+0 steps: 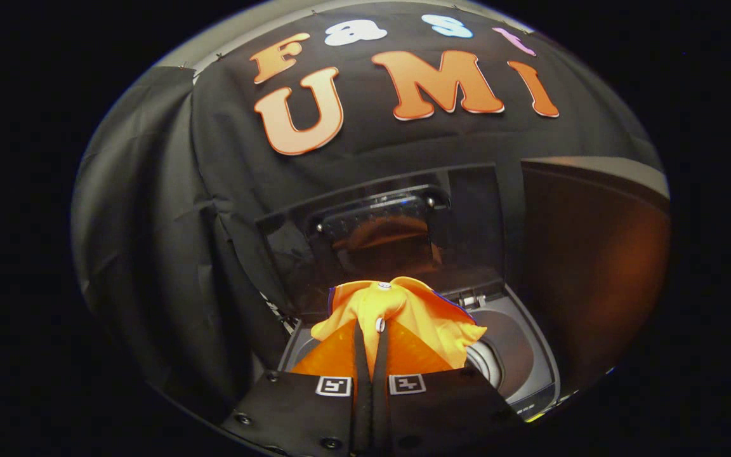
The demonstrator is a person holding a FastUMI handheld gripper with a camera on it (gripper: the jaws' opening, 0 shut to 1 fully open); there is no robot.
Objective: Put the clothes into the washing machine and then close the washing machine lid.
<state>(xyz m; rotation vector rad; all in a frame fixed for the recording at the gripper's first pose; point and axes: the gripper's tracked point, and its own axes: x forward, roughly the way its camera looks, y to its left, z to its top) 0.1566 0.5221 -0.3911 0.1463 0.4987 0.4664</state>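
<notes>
The loading step is in hand. The gripper (370,336) has its two fingers drawn close together and pinching a bunched fold of the orange garment (397,311), so it is closed on the cloth. The garment hangs from the fingertips, draped just ahead of and around them, directly over the open mouth of the washer (518,362), whose drum shows beside the cloth. The lid (378,228) stands raised beyond the garment, its dark glass reflecting the orange. Judgement: the clothes are not yet inside; the next move calls for lowering the gripper toward the drum and parting the fingers so the cloth drops clear of the rim, then going to the lid. The gripper points forward and downward over the opening, roughly centred on it.
</notes>
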